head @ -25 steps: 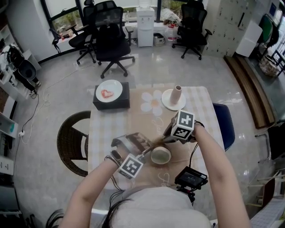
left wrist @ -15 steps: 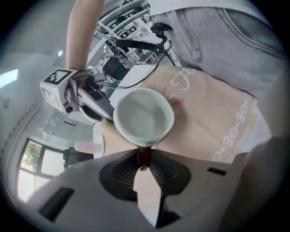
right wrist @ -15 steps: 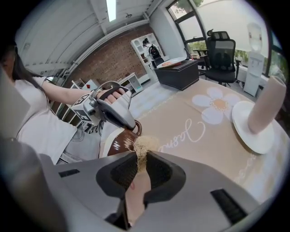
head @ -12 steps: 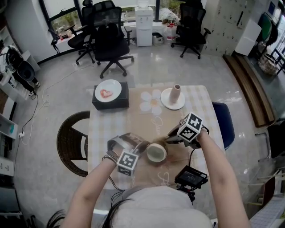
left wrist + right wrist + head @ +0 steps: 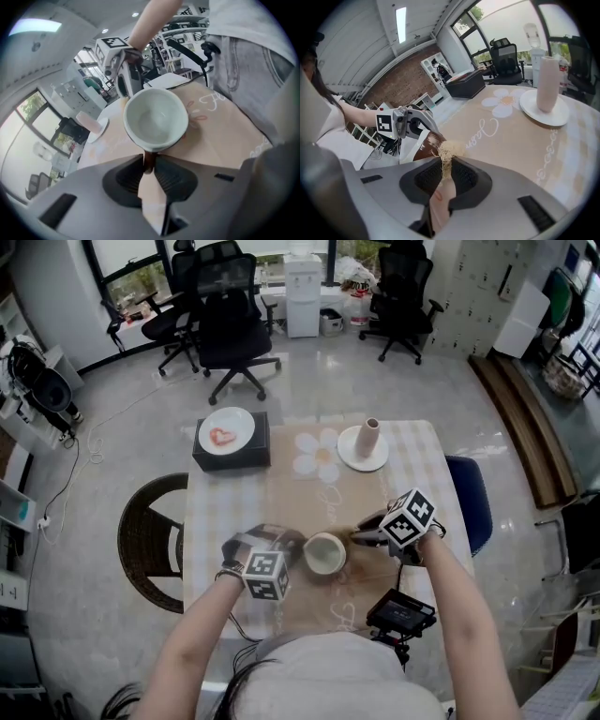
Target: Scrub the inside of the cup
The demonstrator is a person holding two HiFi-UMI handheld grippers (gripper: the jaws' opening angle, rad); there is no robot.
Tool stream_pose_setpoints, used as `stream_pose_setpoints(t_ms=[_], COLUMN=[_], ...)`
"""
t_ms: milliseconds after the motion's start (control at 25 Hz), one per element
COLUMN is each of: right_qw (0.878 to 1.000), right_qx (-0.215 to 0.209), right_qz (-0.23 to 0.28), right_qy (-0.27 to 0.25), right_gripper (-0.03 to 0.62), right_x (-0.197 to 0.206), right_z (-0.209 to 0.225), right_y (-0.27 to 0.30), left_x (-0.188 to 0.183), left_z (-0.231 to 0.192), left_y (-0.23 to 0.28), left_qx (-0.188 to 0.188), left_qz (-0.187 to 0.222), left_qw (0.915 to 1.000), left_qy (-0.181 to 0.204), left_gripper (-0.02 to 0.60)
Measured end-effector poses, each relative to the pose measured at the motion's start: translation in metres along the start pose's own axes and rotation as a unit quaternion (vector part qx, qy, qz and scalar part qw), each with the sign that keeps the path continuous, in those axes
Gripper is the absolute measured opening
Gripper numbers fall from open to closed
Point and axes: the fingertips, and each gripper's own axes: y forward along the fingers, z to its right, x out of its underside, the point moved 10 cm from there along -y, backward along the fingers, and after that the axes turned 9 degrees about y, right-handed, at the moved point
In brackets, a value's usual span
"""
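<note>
Cup (image 5: 324, 553): white inside, brown outside, tilted over the table (image 5: 281, 493), between the two grippers.
Left gripper (image 5: 149, 164): jaws clamped on the cup's brown wall at the rim; the mouth faces that gripper's camera.
Right gripper (image 5: 445, 169): jaws pinched tight on a straw-coloured fibre scrubber (image 5: 449, 151), its tuft just beside the cup's outer wall; contact unclear.

The brown, white-lined cup (image 5: 324, 553) tilts sideways, straw-coloured scrubber (image 5: 446, 152) just beside it.
</note>
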Motion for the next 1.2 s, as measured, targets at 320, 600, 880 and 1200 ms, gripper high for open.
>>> stream_pose_setpoints(t_ms=[320, 600, 880, 1200], right_qw=[0.988, 0.972, 0.955, 0.951], right_qx=[-0.036, -0.056, -0.074, -0.079], right_qz=[0.062, 0.111, 0.143, 0.156], right_qy=[0.135, 0.201, 0.25, 0.256], right_gripper=[0.055, 0.055, 0.055, 0.055], right_x=[0.028, 0.046, 0.054, 0.066], right_z=[0.012, 0.019, 0.02, 0.015], right_y=[-0.011, -0.016, -0.014, -0.014], left_x=[0.006, 0.012, 0.016, 0.011], left_z=[-0.01, -0.021, -0.028, -0.032], left_y=[0.002, 0.004, 0.006, 0.001], left_qx=[0.01, 0.032, 0.066, 0.076], left_qz=[0.022, 0.034, 0.033, 0.037], left_qw=[0.9904, 0.9714, 0.9479, 0.9298], left_qy=[-0.136, -0.233, -0.31, -0.358], left_gripper=[0.069, 0.069, 0.069, 0.069])
